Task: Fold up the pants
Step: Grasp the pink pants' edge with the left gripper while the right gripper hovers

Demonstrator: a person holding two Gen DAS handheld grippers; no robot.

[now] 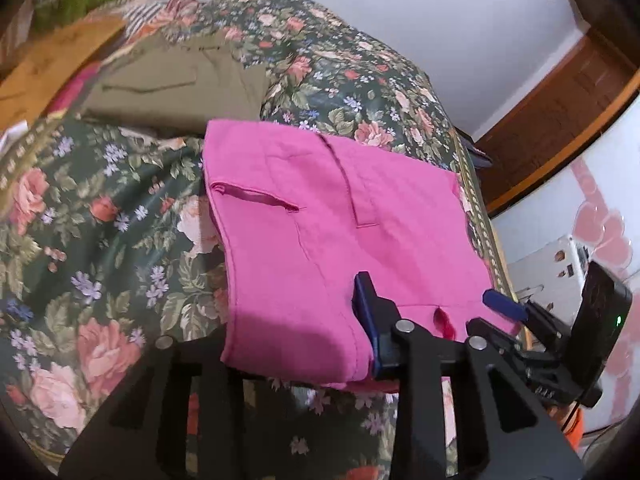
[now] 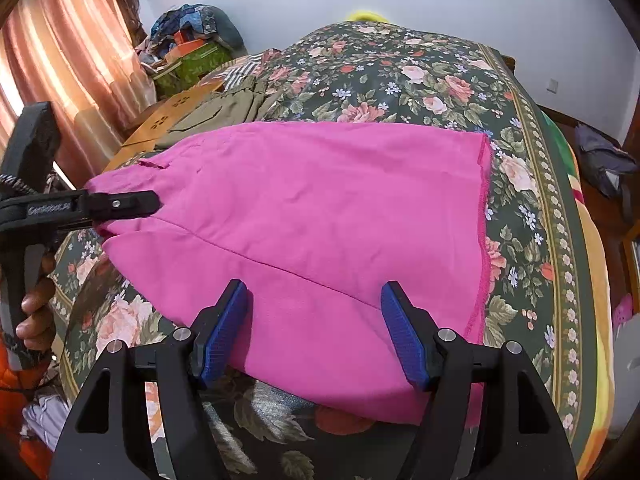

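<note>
Pink pants (image 2: 320, 216) lie folded flat on a floral bedspread (image 2: 400, 76); they also show in the left wrist view (image 1: 320, 216), waist end with a pocket slit toward me. My right gripper (image 2: 316, 300) is open, its blue pads (image 2: 224, 332) spread above the pants' near edge, holding nothing. My left gripper (image 2: 156, 202) reaches in from the left, its fingers closed together at the waist end of the pants. In the left wrist view only one blue finger (image 1: 366, 300) of the left gripper shows over the pink cloth; the right gripper (image 1: 504, 304) enters at the right.
Olive-green pants (image 1: 176, 88) lie folded further back on the bed. A cardboard box (image 2: 168, 120) and a pile of clutter (image 2: 192, 40) stand at the back left by orange curtains (image 2: 60, 60). The bed's right edge (image 2: 592, 240) drops to the floor.
</note>
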